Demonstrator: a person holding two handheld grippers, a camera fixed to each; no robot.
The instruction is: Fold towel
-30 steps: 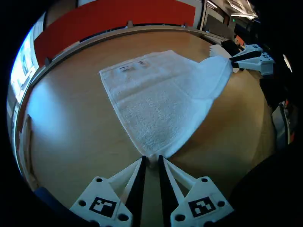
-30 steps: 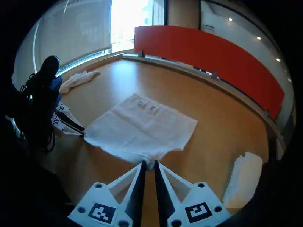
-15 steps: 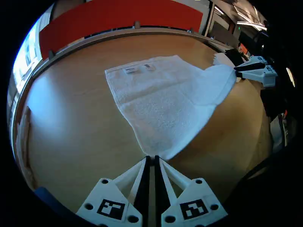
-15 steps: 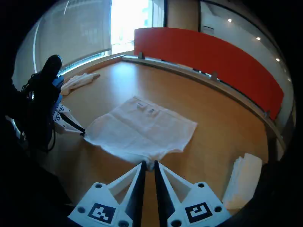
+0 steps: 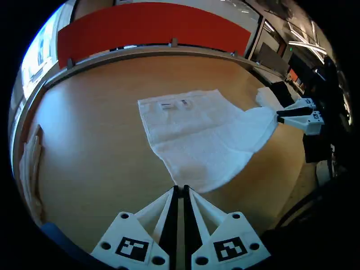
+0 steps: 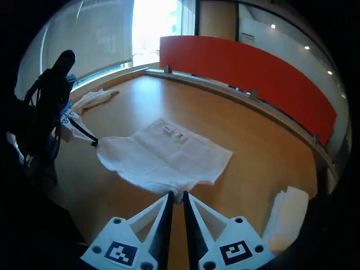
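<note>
The white towel (image 5: 202, 135) lay spread on the wooden table (image 5: 90, 135), with its far, labelled edge flat. The left hand-held gripper (image 5: 179, 187) pinched one near corner and the right hand-held gripper (image 6: 177, 194) the other, both corners raised. Assessment: first fold under way. The next move calls for carrying both corners level to the far edge and aligning them there.

Left gripper view sits low behind left claw (image 5: 179, 189), facing forward, towel (image 5: 202, 135) right at its tips. Right gripper view sits likewise behind right claw (image 6: 177, 194). Shared: towel, table (image 5: 90, 148), red panel (image 5: 148, 22); each sees the other claw ahead, farther off.
</note>
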